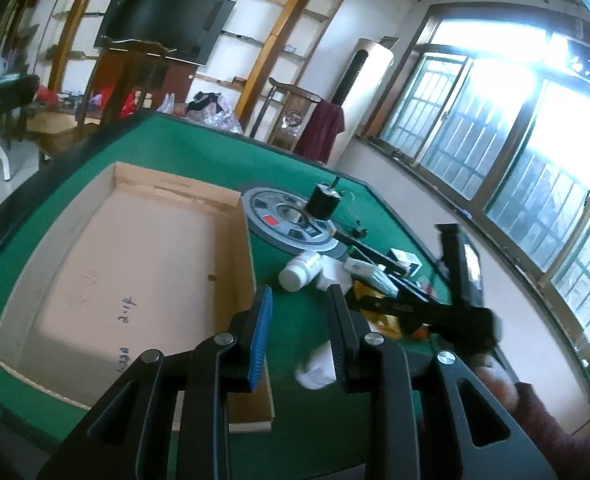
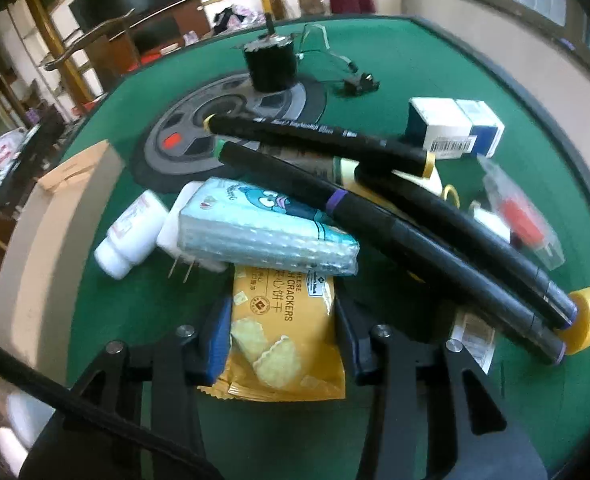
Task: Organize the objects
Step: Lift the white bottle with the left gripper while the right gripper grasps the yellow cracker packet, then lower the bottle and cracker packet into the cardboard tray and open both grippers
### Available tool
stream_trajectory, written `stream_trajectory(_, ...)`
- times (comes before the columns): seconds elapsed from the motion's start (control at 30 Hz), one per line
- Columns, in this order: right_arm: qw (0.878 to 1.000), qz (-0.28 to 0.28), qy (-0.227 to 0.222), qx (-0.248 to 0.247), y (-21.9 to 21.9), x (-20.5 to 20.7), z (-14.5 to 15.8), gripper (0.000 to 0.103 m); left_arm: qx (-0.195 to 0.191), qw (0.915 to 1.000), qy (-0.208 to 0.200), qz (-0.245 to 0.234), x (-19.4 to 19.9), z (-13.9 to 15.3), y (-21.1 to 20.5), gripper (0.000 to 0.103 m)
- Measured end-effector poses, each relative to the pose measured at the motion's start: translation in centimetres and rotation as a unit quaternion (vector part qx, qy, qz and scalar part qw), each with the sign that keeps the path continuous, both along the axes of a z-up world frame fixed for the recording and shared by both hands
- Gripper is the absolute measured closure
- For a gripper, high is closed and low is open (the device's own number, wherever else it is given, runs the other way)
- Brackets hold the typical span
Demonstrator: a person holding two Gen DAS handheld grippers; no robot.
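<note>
Right wrist: our right gripper (image 2: pixel 283 336) straddles the cracker packet (image 2: pixel 285 332), unclear if clenched; light, crinkly, crushable, pinch edges gently. Left gripper (image 1: pixel 301 336) released.

Black gripper (image 1: pixel 299 316), blue pads (image 1: pixel 260 336), silver screws.

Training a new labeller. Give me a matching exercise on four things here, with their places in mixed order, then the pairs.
Things:
1. cracker packet
2. motor
3. tissue pack
4. pill bottle

Places:
A. standing on the grey disc
B. on top of the cracker packet's far end
C. lying nearest the cardboard box
D. between the right gripper's fingers

Pairs: 1-D, 2-A, 3-B, 4-C
</note>
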State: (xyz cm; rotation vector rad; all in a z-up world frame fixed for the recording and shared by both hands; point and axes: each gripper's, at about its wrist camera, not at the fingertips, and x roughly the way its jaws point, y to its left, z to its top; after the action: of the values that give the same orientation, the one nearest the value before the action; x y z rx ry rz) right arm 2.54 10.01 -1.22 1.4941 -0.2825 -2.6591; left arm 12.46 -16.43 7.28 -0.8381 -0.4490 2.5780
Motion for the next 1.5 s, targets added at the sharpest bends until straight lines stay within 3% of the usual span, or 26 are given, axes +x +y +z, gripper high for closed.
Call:
stream_trajectory(0.17,0.998,0.035,-0.012,-0.046,0.6,2.3,0.1,0.061,-0.011,0.9994,-0.005,-0.033,0.5,-0.5,1.6,0.078)
stream_trajectory(0.2,0.998,0.039,-0.013,-0.050,0.7,2.8,0.2,0.061,-0.022,0.9986,-0.002,-0.047,0.7,-0.5,2.3,0.071)
stream_trajectory(0.23,0.998,0.042,-0.012,-0.053,0.8,3.2,0.3,0.061,-0.032,0.9980,-0.001,-0.055,0.9,-0.5,2.8,0.055)
stream_trajectory(0.3,0.997,0.045,-0.009,-0.065,1.2,3.7,0.5,0.061,-0.061,0.9961,0.015,-0.062,1.6,-0.5,4.2,0.044)
stream_trajectory(0.37,0.995,0.048,-0.001,-0.083,1.7,4.3,0.8,0.061,-0.093,0.9933,0.031,-0.062,2.1,-0.5,5.2,0.043)
stream_trajectory(0.5,0.993,0.060,0.009,-0.098,1.7,4.8,1.2,0.061,-0.151,0.9867,0.025,-0.054,1.5,-1.7,7.1,0.039)
stream_trajectory(0.67,0.990,0.079,0.016,-0.119,1.0,5.2,1.4,0.061,-0.181,0.9824,-0.005,-0.045,-0.5,-3.1,9.2,0.039)
stream_trajectory(0.77,0.988,0.087,0.018,-0.130,0.8,5.5,1.7,0.061,-0.172,0.9834,-0.041,-0.043,-2.4,-3.7,10.0,0.042)
stream_trajectory(0.8,0.987,0.089,0.019,-0.132,0.7,5.7,1.8,0.061,-0.158,0.9845,-0.063,-0.043,-3.2,-4.2,10.1,0.064)
stream_trajectory(0.83,0.986,0.093,0.021,-0.136,0.6,5.9,2.0,0.061,-0.149,0.9846,-0.076,-0.049,-3.5,-4.6,10.1,0.073)
stream_trajectory(1.03,0.981,0.117,0.033,-0.152,-0.3,5.8,3.6,0.061,-0.056,0.9899,-0.106,-0.076,-2.9,-4.3,7.3,0.074)
stream_trajectory(1.23,0.967,0.169,0.049,-0.183,-3.7,4.2,6.9,0.061,-0.005,0.9928,-0.089,-0.080,-1.9,1.2,1.9,0.074)
stream_trajectory(1.37,0.954,0.202,0.047,-0.216,-7.2,1.8,9.0,0.060,-0.019,0.9935,-0.098,-0.054,-4.0,4.4,-2.3,0.074)
stream_trajectory(1.5,0.950,0.210,0.033,-0.230,-11.8,-3.1,9.9,0.060,-0.057,0.9911,-0.119,-0.016,-8.7,4.8,-5.1,0.074)
